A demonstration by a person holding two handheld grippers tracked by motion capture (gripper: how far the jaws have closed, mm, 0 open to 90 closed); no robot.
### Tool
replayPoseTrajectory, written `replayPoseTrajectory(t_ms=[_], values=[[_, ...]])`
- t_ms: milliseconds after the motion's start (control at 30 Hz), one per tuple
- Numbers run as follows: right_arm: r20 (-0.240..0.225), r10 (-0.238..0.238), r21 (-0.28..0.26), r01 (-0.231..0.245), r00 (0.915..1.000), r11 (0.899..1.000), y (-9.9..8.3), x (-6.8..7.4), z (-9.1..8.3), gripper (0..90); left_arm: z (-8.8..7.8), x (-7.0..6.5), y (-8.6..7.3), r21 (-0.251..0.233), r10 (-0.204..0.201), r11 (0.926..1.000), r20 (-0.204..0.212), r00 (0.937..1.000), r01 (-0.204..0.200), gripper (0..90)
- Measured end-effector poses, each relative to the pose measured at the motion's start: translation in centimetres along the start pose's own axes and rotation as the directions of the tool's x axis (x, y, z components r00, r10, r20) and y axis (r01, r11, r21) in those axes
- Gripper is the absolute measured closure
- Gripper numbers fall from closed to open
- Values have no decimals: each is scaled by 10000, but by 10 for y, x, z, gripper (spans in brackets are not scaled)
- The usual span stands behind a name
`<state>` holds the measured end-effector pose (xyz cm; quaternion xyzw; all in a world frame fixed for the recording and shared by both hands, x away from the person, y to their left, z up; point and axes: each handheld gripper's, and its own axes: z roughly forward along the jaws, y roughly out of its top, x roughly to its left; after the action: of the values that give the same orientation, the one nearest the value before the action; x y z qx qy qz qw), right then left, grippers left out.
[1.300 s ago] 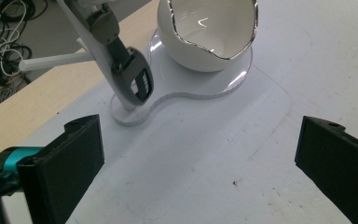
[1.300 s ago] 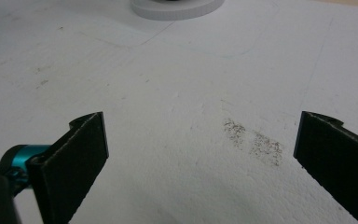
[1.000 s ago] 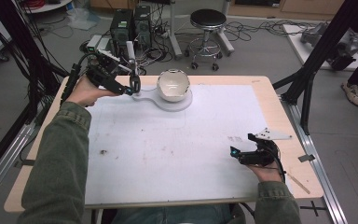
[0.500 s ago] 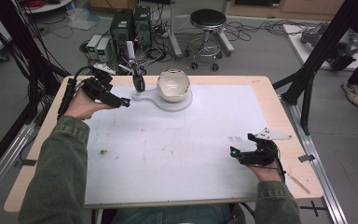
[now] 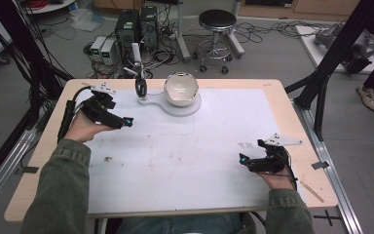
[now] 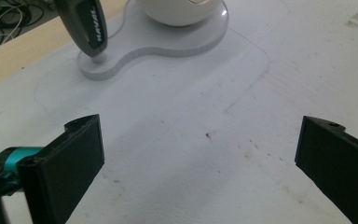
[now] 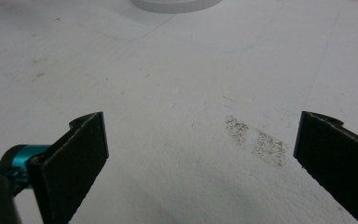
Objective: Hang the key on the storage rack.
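Your desk [image 5: 292, 126] was a light wood top, most of it covered by a white sheet [image 5: 190, 156] marked with faint smudges. At the far edge of the sheet sat a flat white stand [image 5: 177, 106] with a rounded lobe reaching out to its left. A white bowl [image 5: 180, 89] rested on the broad part of that stand, and a dark-handled tool [image 5: 140, 86] stood upright on the lobe; in the left gripper view its handle [image 6: 81, 23] leaned slightly and carried pale lettering. Your left gripper [image 5: 122, 121] lay at the left side of the sheet, near the stand but apart from it, aimed toward the middle of the desk; its fingers [image 6: 70, 158] were spread wide with nothing between them. Your right gripper [image 5: 246, 161] rested at the right side of the sheet, well apart from the stand, its fingers [image 7: 74, 154] likewise spread wide and empty over a grey smudge [image 7: 256, 140].
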<state>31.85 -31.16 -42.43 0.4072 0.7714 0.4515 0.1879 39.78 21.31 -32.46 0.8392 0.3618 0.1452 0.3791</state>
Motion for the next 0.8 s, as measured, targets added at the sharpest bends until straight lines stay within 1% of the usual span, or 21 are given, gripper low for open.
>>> replayPoseTrajectory(t_ms=[100, 200, 267, 300, 400, 433, 500, 533, 633, 667, 700, 800], values=[[-10, -32, 13, 32, 10000, 10000, 1, 0, 1, 19, 2, -11, -10, 121, 334, 9994, -137, 9993, -333, 17], [-24, 5, 24, -5, 10000, 10000, 1, 2, 1, 19, 4, -18, -18, 198, 473, 9987, -188, 9987, -469, 17], [-21, -65, 16, 65, 10000, 10000, 1, 1, 1, 19, 3, -20, -23, 194, 503, 9986, -221, 9985, -499, 17], [-25, -39, 14, 39, 10000, 10000, 1, 2, 1, 19, 3, -20, -26, 166, 378, 9992, -190, 9991, -375, 17], [-2, -9, 37, 9, 10000, 10000, 1, 2, 1, 19, 1, -18, -36, 115, 232, 9997, -320, 9992, -228, 17], [4, -30, 58, 30, 10000, 10000, 1, 1, 1, 19, 1, -17, -39, 32, 123, 9999, -401, 9991, -121, 17], [5, -122, 47, 122, 9999, 9999, 1, 1, 2, 19, -1, -16, -46, -92, 52, 9999, -531, 9986, -57, 17], [-5, -91, 50, 91, 10000, 9999, 1, 1, 2, 19, -3, -16, -51, -212, -24, 9998, -573, 9984, 12, 17], [-10, -73, 42, 73, 10000, 10000, 1, 1, 1, 19, -7, -15, -62, -275, -90, 9996, -760, 9971, 69, 17], [-9, -28, 39, 28, 10000, 10000, 1, 1, 1, 19, -8, -16, -64, -257, -69, 9997, -884, 9961, 47, 17], [-17, -20, 34, 20, 10000, 10000, 1, 1, 1, 19, -10, -16, -67, -375, -76, 9993, -974, 9952, 39, 17], [-9, -102, 19, 102, 9999, 9999, 1, 1, 1, 19, -14, -14, -76, -599, -273, 9979, -710, 9971, 231, 17]])
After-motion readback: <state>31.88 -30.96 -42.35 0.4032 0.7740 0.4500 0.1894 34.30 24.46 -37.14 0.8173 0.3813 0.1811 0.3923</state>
